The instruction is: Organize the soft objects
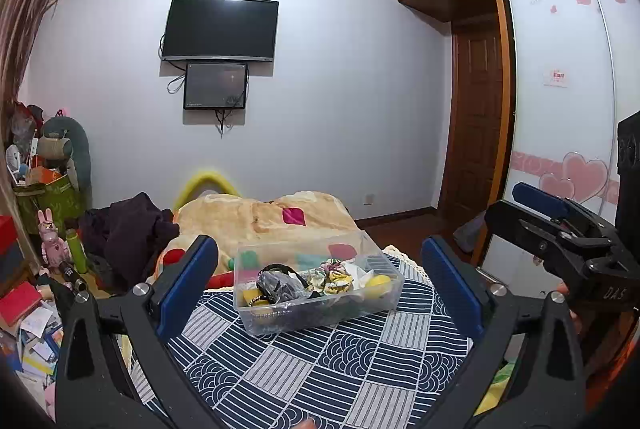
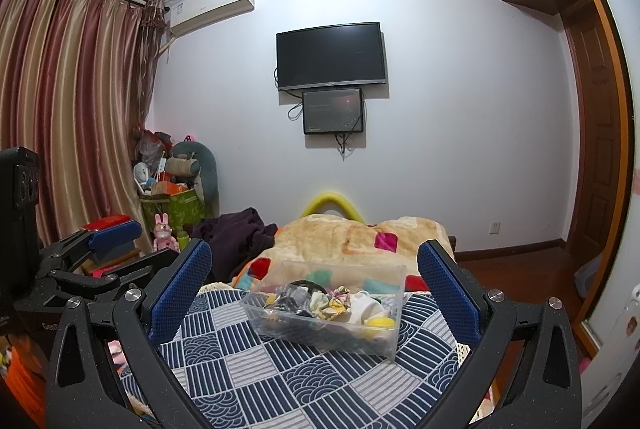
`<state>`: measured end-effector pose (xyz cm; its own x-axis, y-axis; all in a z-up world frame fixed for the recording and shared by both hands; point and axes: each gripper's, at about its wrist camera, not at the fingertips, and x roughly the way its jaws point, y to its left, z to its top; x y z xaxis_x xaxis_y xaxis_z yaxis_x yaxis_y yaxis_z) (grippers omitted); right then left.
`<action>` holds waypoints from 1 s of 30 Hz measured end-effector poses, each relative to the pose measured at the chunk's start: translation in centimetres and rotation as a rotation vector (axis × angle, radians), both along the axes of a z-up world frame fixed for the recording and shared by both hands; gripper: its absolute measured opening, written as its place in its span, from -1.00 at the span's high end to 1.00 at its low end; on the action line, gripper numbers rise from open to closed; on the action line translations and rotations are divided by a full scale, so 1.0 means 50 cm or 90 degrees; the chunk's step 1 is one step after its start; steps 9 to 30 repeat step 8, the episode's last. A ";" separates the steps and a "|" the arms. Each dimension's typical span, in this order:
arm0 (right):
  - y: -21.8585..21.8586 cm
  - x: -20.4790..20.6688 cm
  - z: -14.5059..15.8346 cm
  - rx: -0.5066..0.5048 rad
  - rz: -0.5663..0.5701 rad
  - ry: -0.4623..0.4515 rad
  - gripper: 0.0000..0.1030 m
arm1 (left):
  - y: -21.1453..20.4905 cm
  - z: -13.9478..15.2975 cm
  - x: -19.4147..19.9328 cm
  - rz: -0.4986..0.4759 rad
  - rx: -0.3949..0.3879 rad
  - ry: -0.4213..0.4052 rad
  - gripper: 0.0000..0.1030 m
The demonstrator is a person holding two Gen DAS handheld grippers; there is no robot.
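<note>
A clear plastic box stands on a navy-and-white patterned cloth. It holds several soft things: floral scrunchies, a black crumpled bag, yellow pieces and white cloth. My left gripper is open and empty, held back from the box with its blue pads to either side. My right gripper is open and empty in the same way. Each gripper shows at the edge of the other's view.
Behind the cloth lies a beige blanket with coloured patches and a dark heap of clothes. Toys, bags and books crowd the left side. A wooden wardrobe and door stand at right.
</note>
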<state>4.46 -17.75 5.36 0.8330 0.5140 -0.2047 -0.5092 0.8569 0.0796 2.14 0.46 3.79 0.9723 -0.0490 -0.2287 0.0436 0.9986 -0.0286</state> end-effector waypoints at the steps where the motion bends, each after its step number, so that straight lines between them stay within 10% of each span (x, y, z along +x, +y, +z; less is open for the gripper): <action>1: 0.000 0.000 -0.002 0.000 0.000 0.000 -1.00 | 0.001 0.001 0.000 0.000 -0.001 0.000 -1.00; 30: -0.001 0.002 -0.006 -0.001 0.000 0.005 -1.00 | -0.001 0.002 -0.001 -0.005 0.004 0.001 -1.00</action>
